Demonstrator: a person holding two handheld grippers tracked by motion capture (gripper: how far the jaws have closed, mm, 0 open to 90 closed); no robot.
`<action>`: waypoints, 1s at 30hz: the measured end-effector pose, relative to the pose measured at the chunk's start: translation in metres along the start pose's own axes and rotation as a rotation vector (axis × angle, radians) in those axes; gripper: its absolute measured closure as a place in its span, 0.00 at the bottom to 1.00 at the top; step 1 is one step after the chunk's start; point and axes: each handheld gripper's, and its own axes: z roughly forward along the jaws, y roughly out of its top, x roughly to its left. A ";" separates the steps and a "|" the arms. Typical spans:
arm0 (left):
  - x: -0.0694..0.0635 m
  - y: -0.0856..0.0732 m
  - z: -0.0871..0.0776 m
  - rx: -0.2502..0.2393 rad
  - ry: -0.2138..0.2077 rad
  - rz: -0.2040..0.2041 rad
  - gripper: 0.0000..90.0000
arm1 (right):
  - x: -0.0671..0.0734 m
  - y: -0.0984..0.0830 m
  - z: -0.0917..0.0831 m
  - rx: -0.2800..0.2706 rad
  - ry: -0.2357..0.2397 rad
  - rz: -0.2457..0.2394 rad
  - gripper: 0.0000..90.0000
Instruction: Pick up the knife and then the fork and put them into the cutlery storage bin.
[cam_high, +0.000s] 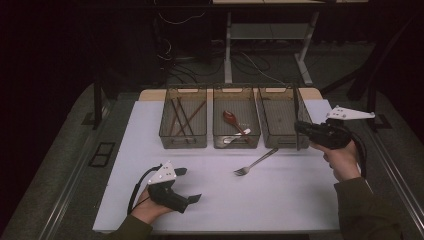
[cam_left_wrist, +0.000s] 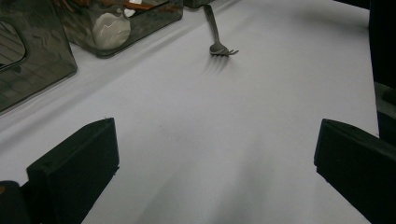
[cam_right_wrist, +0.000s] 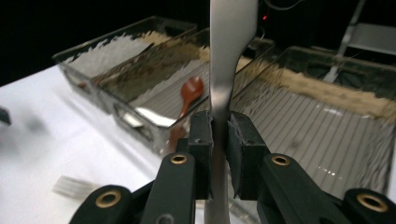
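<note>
High view: my right gripper (cam_high: 303, 128) holds a thin upright piece of cutlery (cam_high: 296, 117) over the right-hand bin (cam_high: 278, 118); from here it reads only as a dark vertical line. A fork (cam_high: 255, 163) lies on the white table (cam_high: 280, 200) in front of the bins. My left gripper (cam_high: 187, 185) rests low near the table's front edge, jaws spread wide and empty.

Left gripper view: the two jaws stand far apart over bare table. The fork (cam_left_wrist: 216, 32) lies ahead, tines toward me, its handle end cut off at the top.

Right gripper view: my jaws are clamped on a flat polished metal handle (cam_right_wrist: 227, 60). I judge it stiff, light and slippery, best pinched across its flat faces as here. Its working end is hidden below the jaws, so I cannot tell knife from spoon.
</note>
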 end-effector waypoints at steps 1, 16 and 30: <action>0.000 0.000 0.000 0.000 -0.001 0.001 0.00 | -0.001 0.002 0.001 -0.010 -0.011 0.002 0.89; 0.000 0.001 -0.001 -0.010 0.004 -0.001 0.00 | -0.030 0.019 0.012 -0.063 -0.146 0.008 0.89; 0.000 0.001 -0.001 -0.007 0.006 -0.002 0.00 | -0.052 -0.001 0.031 0.000 -0.198 0.050 0.89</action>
